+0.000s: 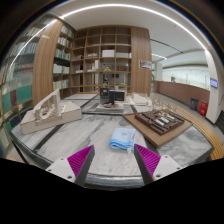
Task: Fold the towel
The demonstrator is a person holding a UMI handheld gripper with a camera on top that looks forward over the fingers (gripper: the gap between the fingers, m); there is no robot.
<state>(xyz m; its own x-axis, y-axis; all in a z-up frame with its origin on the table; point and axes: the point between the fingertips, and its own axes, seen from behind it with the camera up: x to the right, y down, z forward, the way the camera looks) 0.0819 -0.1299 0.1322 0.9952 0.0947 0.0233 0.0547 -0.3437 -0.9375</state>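
A light blue towel [123, 140] lies bunched in a small heap on the marble-topped table [70, 140], just ahead of my fingers and a little toward the right one. My gripper [113, 160] is open, with the two magenta pads [80, 160] spread wide apart above the table's near edge. Nothing is between the fingers. The towel is apart from both fingers.
A low wooden table [155, 125] with a dark board of small pieces stands to the right beyond the towel. A light sofa [45, 112] sits to the left. Tall bookshelves [105, 60] line the back wall, with a dark desk in front.
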